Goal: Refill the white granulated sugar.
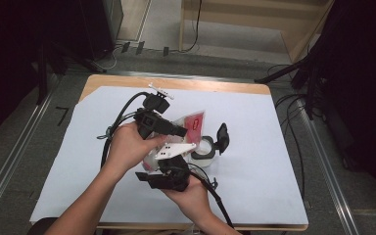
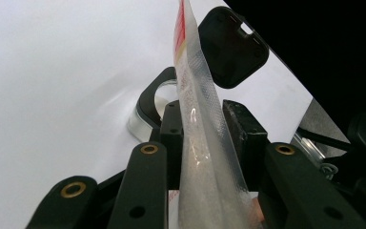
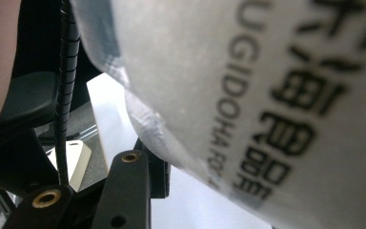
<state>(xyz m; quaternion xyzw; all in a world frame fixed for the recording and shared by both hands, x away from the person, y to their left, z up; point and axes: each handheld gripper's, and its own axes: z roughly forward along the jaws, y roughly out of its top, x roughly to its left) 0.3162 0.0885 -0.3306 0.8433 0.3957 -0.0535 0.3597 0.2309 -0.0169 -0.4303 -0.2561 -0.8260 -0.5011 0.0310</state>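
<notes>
A clear plastic bag [image 1: 194, 122] with a red label hangs tilted above the table, its red end uppermost. My left gripper [image 1: 181, 131] comes in from the left and is shut on it; in the left gripper view both black pads pinch the bag [image 2: 198, 95] edge-on. My right gripper [image 1: 163, 160] reaches up from below under its white plate and is shut on the bag's lower part. In the right gripper view the printed bag [image 3: 248, 95] lies against the left fingertip [image 3: 158, 171] and hides the other jaw. A clear jar [image 1: 203, 150] with a black rim stands just right of the bag.
The jar's black flip lid [image 1: 223, 136] stands open, also seen past the bag as lid [image 2: 231, 47] over jar [image 2: 147, 107]. A white sheet [image 1: 254, 166] covers the wooden table. Cables trail from both grippers toward the front edge. Dark stands and cables flank the table.
</notes>
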